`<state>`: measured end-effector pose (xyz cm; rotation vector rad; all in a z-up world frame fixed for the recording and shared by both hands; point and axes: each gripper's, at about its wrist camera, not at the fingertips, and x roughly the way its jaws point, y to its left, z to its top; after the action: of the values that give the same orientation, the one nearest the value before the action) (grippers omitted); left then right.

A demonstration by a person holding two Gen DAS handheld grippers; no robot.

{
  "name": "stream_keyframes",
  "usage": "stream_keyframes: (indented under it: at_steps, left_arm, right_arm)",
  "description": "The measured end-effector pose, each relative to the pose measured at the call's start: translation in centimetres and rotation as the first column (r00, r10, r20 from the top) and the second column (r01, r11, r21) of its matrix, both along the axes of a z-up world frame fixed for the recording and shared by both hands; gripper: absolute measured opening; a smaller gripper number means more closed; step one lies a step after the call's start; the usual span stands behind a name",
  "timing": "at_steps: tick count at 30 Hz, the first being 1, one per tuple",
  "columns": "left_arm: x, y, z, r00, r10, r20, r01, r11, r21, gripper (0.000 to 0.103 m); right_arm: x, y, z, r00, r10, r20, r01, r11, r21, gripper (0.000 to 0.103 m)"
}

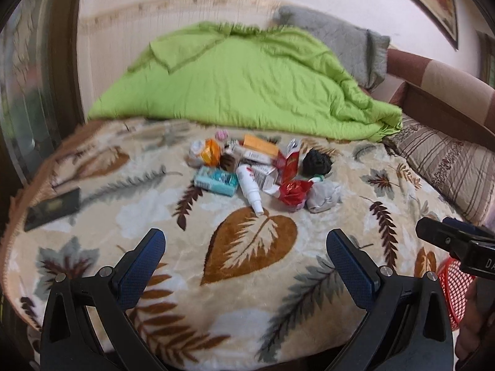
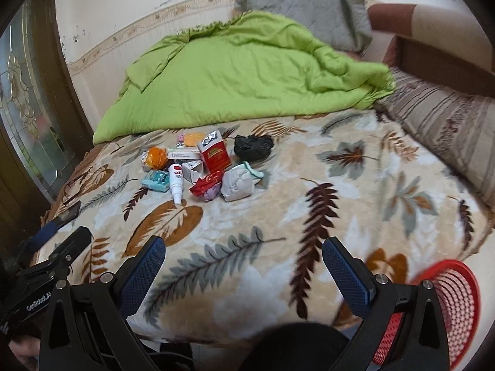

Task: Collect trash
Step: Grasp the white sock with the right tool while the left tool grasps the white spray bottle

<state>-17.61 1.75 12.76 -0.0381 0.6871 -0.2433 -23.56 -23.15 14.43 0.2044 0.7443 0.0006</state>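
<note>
A heap of trash lies mid-bed on the leaf-print blanket: a white spray bottle, a teal pack, an orange wrapper, a red carton, a red crumpled wrapper, a grey paper wad and a black bag. The heap also shows in the right wrist view, with the spray bottle and red carton. My left gripper is open and empty, well short of the heap. My right gripper is open and empty, also short of it.
A red mesh basket stands off the bed's near right corner. A green quilt and a grey pillow lie at the far end. A dark phone lies near the left edge. A striped cushion lies to the right.
</note>
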Motion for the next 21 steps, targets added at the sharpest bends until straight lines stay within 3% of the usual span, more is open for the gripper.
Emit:
stream_keyframes:
  at_steps: [3,7,8,14,16,19,20,21]
  left_arm:
    - [3.4,0.6,-1.4,0.997,0.005,-0.082,-0.008,0.999,-0.043,0.1]
    - [7.2,0.3,-3.2,0.986,0.008,-0.164,-0.02,0.997,-0.071,0.079]
    - [7.9,0.3,-3.5,0.984,0.01,-0.176,-0.023,0.997,-0.074,0.079]
    - [11.2,-0.8,-4.4,0.98,-0.013,-0.199,-0.001,0.998,-0.066,0.075]
    - [12.4,-1.3,-4.9,0.976,-0.026,-0.214,0.011,0.997,-0.071,0.072]
    - [14.3,-2.0,-5.8,0.971,-0.054,-0.234,0.036,0.996,-0.08,0.064]
    - [14.9,-2.4,-6.2,0.97,-0.055,-0.238,0.039,0.997,-0.071,0.062]
    - [15.4,-2.5,-6.6,0.968,-0.054,-0.245,0.039,0.997,-0.066,0.061]
  right_arm:
    - [3.8,-0.5,-1.2,0.998,0.031,-0.05,-0.028,0.998,0.053,0.102]
    - [8.8,-0.9,-3.0,0.994,0.057,-0.097,-0.044,0.991,0.128,0.092]
    - [10.1,-1.0,-3.5,0.993,0.052,-0.109,-0.036,0.989,0.142,0.086]
    - [17.2,-1.3,-7.6,0.982,0.01,-0.189,0.027,0.982,0.189,0.083]
    - [18.5,-1.5,-8.5,0.98,-0.012,-0.197,0.05,0.98,0.19,0.075]
    - [20.1,-1.9,-10.1,0.974,-0.005,-0.225,0.058,0.972,0.228,0.05]
    - [20.2,-2.0,-10.5,0.973,0.006,-0.233,0.056,0.965,0.257,0.034]
    - [20.2,-2.1,-10.8,0.972,0.024,-0.235,0.047,0.956,0.291,0.032]
